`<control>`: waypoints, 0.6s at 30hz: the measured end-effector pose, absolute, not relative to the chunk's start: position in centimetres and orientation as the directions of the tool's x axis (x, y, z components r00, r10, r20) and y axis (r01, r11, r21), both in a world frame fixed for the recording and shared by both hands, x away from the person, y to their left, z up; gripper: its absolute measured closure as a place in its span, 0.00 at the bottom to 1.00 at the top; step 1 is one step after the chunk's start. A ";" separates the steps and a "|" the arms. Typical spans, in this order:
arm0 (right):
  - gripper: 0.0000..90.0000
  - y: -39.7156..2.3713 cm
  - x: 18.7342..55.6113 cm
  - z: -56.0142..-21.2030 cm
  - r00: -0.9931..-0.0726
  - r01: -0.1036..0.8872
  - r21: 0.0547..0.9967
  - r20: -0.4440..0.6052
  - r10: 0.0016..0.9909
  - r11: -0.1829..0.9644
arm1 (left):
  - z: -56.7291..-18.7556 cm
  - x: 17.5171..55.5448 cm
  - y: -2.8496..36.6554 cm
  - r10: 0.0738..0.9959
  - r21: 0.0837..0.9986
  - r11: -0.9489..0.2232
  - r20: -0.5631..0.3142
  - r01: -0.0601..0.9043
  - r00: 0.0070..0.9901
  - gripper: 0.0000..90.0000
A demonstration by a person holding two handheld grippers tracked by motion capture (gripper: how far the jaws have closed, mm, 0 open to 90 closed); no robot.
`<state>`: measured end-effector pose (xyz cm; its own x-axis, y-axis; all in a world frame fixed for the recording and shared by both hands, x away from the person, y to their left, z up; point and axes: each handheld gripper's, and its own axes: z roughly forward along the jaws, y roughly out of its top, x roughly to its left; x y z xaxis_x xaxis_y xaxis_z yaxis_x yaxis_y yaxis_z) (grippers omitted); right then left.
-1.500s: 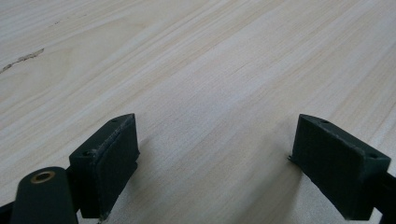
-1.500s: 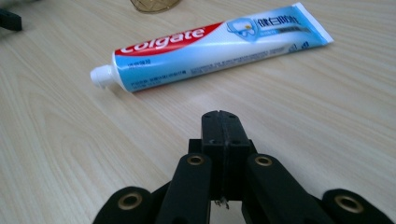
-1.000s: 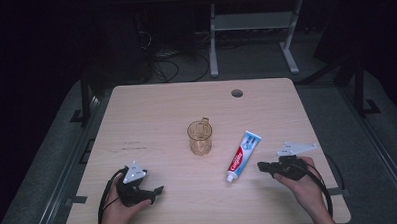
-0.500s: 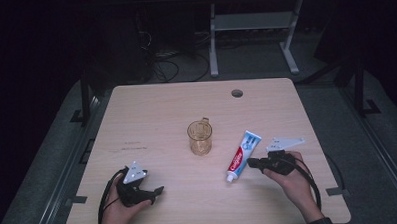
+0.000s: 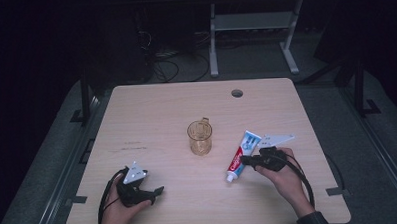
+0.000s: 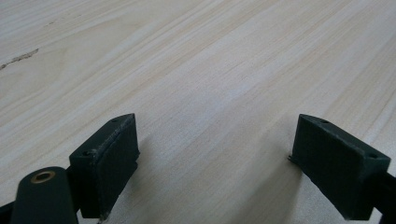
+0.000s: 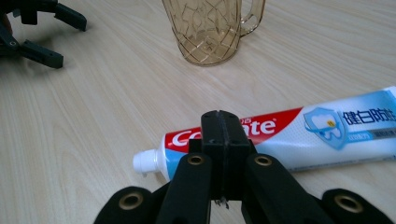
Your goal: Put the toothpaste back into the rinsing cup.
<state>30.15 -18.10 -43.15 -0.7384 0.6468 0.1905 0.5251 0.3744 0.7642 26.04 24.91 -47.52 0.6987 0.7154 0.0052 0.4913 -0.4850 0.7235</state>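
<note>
A red, white and blue toothpaste tube (image 5: pixel 239 155) lies flat on the wooden table (image 5: pixel 151 118), right of centre, with its white cap (image 7: pixel 144 162) toward the near edge. My right gripper (image 5: pixel 244 160) sits at the tube's right side, low over the table. In the right gripper view its jaws are pressed together with nothing between them, and their tip (image 7: pixel 223 126) is just in front of the toothpaste tube (image 7: pixel 327 128). An amber transparent mug (image 5: pixel 200 137) stands upright mid-table. My left gripper (image 5: pixel 157 192) rests near the front left, and its jaws (image 6: pixel 215 158) are wide apart over bare wood.
A round cable hole (image 5: pixel 237 93) sits near the table's far edge. In the right gripper view, the mug (image 7: pixel 210 28) is beyond the tube and the left gripper (image 7: pixel 51 32) is at the upper left. Dark floor, cables and a metal stand surround the table.
My right gripper has moved left to the toothpaste tube's side. The left gripper, mug and tube have stayed put.
</note>
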 end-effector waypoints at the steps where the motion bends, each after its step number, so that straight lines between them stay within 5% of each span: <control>1: 1.00 -17.9 30.2 -43.1 -0.739 0.526 0.763 0.192 0.645 0.376 | -47.5 26.0 24.9 0.715 0.723 -0.485 0.005 0.491 0.699 0.15; 18: 1.00 -15.3 31.6 -44.1 -0.766 0.520 0.743 0.188 0.615 0.421 | -47.5 26.0 24.9 0.714 0.724 -0.486 0.005 0.490 0.700 0.15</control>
<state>31.62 -15.31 -44.05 -0.7658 0.6151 0.1876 0.5200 0.4206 0.7435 26.03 24.89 -47.52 0.7003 0.7138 0.0053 0.4898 -0.4859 0.7239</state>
